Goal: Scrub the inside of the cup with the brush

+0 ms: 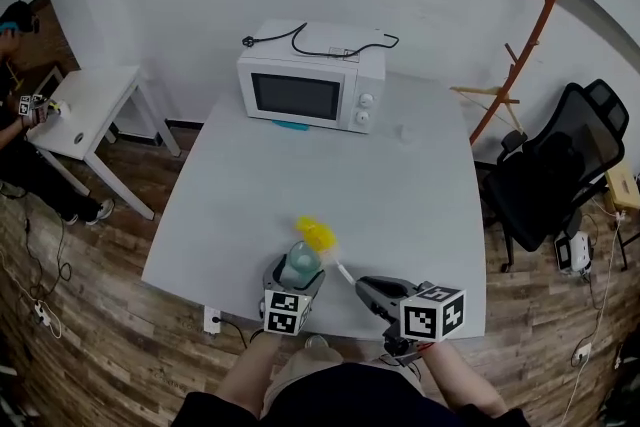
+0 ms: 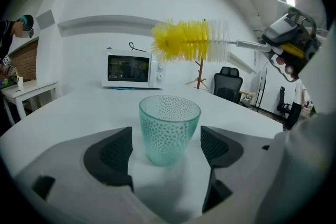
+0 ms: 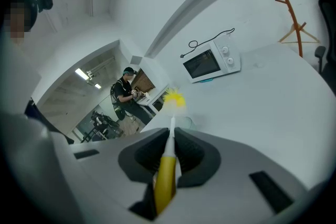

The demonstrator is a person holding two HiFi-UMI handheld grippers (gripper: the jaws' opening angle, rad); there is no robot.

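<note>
Right claw (image 3: 171, 136) aslant, brush (image 2: 189, 40) above cup (image 2: 169, 128).

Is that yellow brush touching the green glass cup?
Apart. The left gripper view shows the brush hovering above the cup, with a clear gap between its bristles and the cup's rim.
</note>
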